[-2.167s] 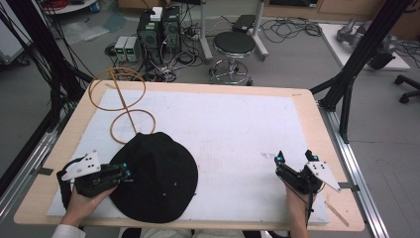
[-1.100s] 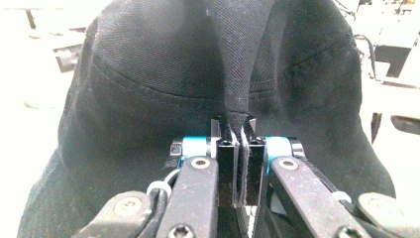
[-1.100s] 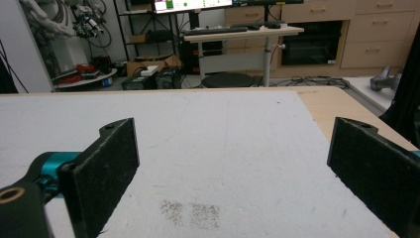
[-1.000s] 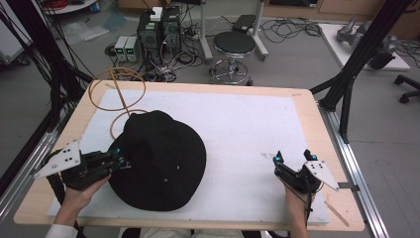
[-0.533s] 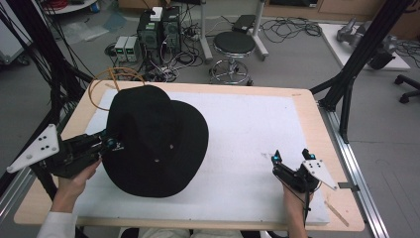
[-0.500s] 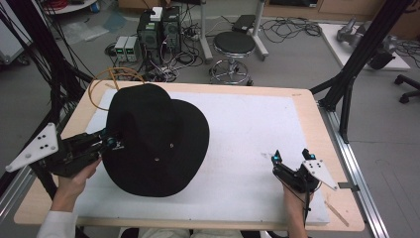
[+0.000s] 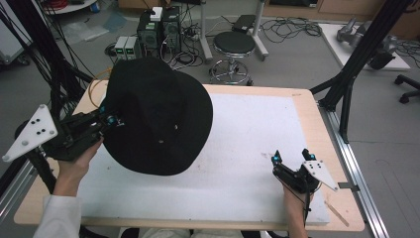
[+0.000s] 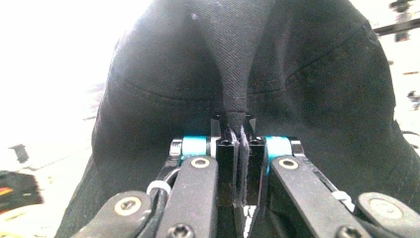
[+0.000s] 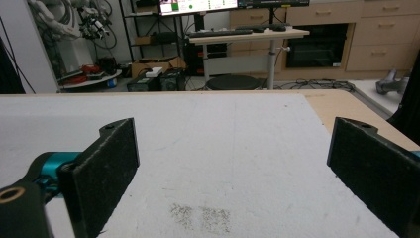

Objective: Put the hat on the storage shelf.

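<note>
White matting (image 7: 237, 148) covers the wooden table (image 7: 317, 104) I work over; past its far edge stand a round stool (image 7: 234, 44) and computer boxes (image 7: 158, 29) amid floor cables. My left gripper (image 7: 110, 120) has its jaws pressed together, pinching a fold of the black hat's (image 7: 158, 114) brim, and the hat hangs clear of the matting just beyond them. My right gripper (image 7: 289, 161) rests on the matting, jaws spread wide with nothing between them.
</note>
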Demonstrator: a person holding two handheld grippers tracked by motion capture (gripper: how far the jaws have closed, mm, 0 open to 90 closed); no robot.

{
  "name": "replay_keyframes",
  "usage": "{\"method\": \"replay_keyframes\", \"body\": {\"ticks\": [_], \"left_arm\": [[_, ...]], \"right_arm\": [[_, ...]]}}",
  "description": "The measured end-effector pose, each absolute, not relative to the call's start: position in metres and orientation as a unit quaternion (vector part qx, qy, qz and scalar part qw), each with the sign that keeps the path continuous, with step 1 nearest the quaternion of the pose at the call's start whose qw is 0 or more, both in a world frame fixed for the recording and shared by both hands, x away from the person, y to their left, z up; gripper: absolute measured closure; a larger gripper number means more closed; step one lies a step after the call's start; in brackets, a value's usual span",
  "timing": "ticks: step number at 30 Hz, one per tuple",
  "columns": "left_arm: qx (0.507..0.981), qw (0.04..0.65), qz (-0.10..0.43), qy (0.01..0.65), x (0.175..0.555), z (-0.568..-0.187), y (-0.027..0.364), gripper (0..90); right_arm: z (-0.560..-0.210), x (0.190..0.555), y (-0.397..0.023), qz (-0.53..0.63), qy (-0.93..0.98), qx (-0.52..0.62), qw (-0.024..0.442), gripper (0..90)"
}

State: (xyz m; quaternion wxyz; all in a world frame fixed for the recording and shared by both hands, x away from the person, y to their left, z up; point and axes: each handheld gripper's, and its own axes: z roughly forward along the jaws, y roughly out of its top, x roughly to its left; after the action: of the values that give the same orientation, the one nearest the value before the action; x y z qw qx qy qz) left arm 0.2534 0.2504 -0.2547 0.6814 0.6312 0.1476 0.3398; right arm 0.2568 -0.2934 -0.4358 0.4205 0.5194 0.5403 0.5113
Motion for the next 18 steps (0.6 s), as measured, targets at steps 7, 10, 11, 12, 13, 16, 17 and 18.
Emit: {"method": "replay_keyframes", "body": {"ticks": [7,10,11,12,13,16,17,18], "left_arm": [[0.604,0.672,0.389,0.177,0.264,-0.248,0.256,87.9],[0.594,0.672,0.399,0.191,0.270,-0.245,0.261,87.9],[0.591,0.672,0.401,0.197,0.272,-0.243,0.263,87.9],[0.587,0.675,0.399,0.203,0.274,-0.242,0.266,87.9],[0.583,0.675,0.401,0.208,0.276,-0.242,0.268,87.9],[0.572,0.674,0.409,0.227,0.285,-0.241,0.274,87.9],[0.571,0.672,0.412,0.230,0.287,-0.241,0.275,87.9],[0.569,0.669,0.416,0.236,0.290,-0.240,0.276,87.9]], "right_arm": [[-0.436,0.257,-0.294,0.512,0.539,0.523,0.418,4.9],[-0.436,0.257,-0.294,0.512,0.539,0.523,0.418,4.9],[-0.436,0.257,-0.294,0.511,0.540,0.523,0.417,4.9],[-0.436,0.257,-0.294,0.512,0.540,0.523,0.417,4.9],[-0.436,0.257,-0.294,0.512,0.540,0.522,0.417,4.9],[-0.436,0.258,-0.294,0.511,0.540,0.521,0.418,4.9],[-0.436,0.257,-0.294,0.511,0.541,0.522,0.417,4.9],[-0.436,0.257,-0.294,0.511,0.541,0.522,0.417,4.9]]}}
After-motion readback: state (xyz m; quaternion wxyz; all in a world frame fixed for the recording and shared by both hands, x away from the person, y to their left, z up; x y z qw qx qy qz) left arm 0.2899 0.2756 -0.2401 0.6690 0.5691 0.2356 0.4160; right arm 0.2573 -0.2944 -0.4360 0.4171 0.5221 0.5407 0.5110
